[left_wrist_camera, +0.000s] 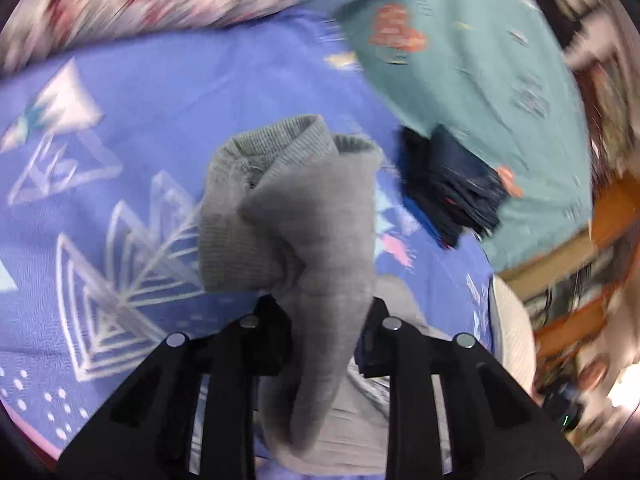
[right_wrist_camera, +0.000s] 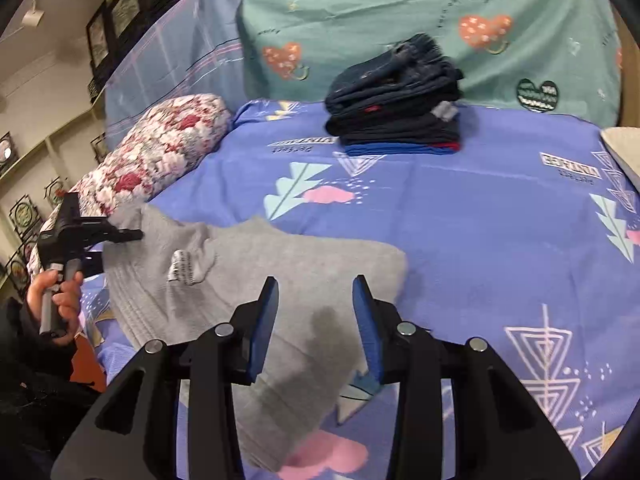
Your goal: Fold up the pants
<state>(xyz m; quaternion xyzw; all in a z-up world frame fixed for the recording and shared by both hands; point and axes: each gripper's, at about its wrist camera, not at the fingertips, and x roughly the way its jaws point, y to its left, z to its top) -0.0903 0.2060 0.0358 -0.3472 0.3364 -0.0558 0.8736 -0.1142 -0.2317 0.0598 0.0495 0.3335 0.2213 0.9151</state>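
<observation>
Grey knit pants (right_wrist_camera: 288, 280) lie partly folded on a purple patterned bed sheet (right_wrist_camera: 480, 220), with a white label showing near the waistband. My left gripper (left_wrist_camera: 326, 316) is shut on a bunched part of the grey pants (left_wrist_camera: 316, 208) and lifts it off the bed, ribbed cuffs hanging ahead. The left gripper also shows in the right wrist view (right_wrist_camera: 120, 236), at the pants' left edge. My right gripper (right_wrist_camera: 316, 308) is open and empty, hovering just above the near part of the pants.
A stack of folded dark clothes (right_wrist_camera: 396, 100) sits at the far side of the bed, also in the left wrist view (left_wrist_camera: 452, 184). A teal heart-print cover (right_wrist_camera: 400, 12) lies behind it. A floral pillow (right_wrist_camera: 160, 148) lies left. Bed edge at right (left_wrist_camera: 516, 320).
</observation>
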